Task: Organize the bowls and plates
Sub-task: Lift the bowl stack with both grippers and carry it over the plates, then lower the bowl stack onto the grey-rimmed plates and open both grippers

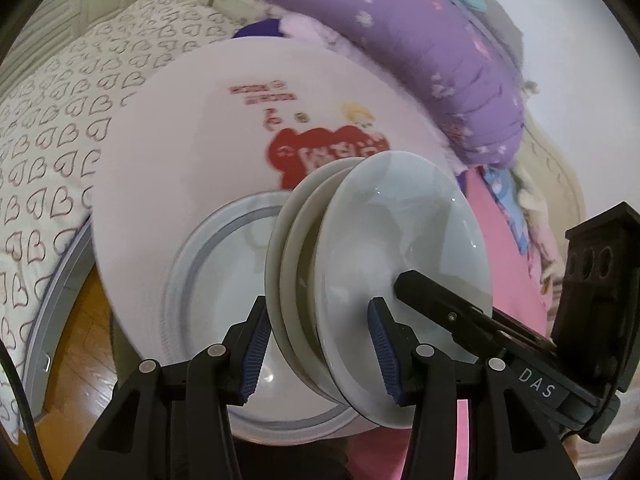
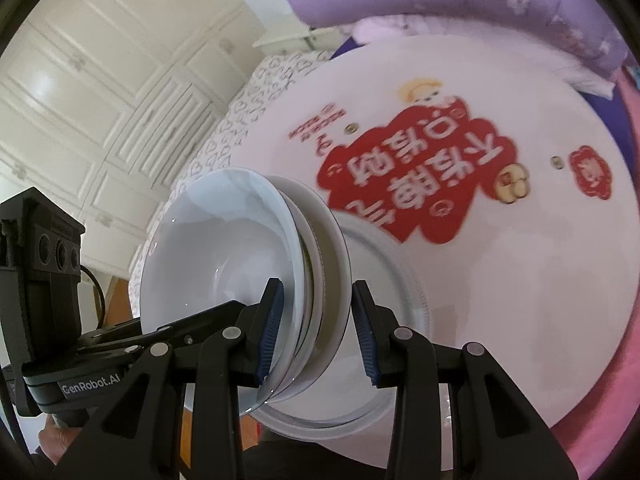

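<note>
A stack of white bowls (image 1: 384, 264) is held on edge above a round white table (image 1: 180, 160) with red print. My left gripper (image 1: 320, 350) is shut on the stack's near rim, a blue pad on each side. In the right wrist view the same stack of bowls (image 2: 256, 264) sits between the blue pads of my right gripper (image 2: 318, 330), which is shut on its rim from the opposite side. A grey-rimmed plate (image 1: 224, 280) lies on the table behind the stack; it also shows in the right wrist view (image 2: 392, 280). Each gripper's body shows in the other's view.
A purple floral quilt (image 1: 440, 48) and pink cloth (image 1: 508, 280) lie beyond the table. A heart-print bedsheet (image 1: 48, 152) is to the left, wooden floor (image 1: 80, 328) below. White cupboard doors (image 2: 100, 80) stand at the back.
</note>
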`<state>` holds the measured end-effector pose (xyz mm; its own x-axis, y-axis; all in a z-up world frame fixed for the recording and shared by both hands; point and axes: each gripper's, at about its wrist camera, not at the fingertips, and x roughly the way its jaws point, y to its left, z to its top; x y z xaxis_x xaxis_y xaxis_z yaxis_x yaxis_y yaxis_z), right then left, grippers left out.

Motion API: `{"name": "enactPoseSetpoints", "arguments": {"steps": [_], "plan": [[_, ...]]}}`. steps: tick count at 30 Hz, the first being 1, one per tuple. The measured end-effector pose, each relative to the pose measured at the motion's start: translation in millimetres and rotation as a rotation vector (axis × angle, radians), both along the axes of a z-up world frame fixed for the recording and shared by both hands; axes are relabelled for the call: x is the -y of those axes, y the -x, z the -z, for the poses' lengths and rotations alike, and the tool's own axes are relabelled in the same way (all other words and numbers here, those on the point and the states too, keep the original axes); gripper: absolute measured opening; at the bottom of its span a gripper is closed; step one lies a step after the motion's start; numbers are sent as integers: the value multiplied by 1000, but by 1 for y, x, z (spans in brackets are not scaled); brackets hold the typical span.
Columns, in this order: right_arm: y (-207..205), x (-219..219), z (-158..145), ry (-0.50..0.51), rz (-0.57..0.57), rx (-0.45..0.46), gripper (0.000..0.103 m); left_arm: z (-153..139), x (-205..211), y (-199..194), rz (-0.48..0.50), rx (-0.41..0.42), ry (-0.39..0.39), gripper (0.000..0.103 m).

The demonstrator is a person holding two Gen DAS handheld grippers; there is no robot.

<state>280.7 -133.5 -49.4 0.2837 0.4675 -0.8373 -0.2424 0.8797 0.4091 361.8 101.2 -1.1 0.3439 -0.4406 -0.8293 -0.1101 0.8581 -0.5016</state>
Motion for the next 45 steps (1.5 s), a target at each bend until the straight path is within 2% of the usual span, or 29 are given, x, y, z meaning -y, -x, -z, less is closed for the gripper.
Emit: {"name": "enactPoseSetpoints", "arguments": {"steps": [8, 19, 34, 36, 38, 41, 43, 44, 45], "plan": [[4, -13, 16, 11, -35, -29, 35, 5, -14, 17, -32, -30, 6, 44], [7, -6, 28, 34, -27, -61, 35, 28, 1, 7, -13, -67, 10, 44], [6, -4, 30, 40, -28, -64, 38, 30, 9, 6, 1, -49, -14, 46], [6, -4, 29, 37, -27, -63, 38, 29, 9, 7, 4, -41, -11, 52], [7, -2, 27, 26, -22, -52, 39, 25, 9, 9, 8, -20, -27, 72], [8, 2, 20, 7, -7, -30, 60, 15, 6, 15, -7, 28, -53, 93], [8, 6, 14, -1, 9, -7, 80, 9, 4, 19, -17, 57, -60, 102], [8, 8, 10, -10, 15, 5, 84, 5, 2, 21, -23, 73, -67, 102], [8, 11, 6, -20, 25, 21, 92, 2, 2, 23, -31, 89, -78, 102]]}}
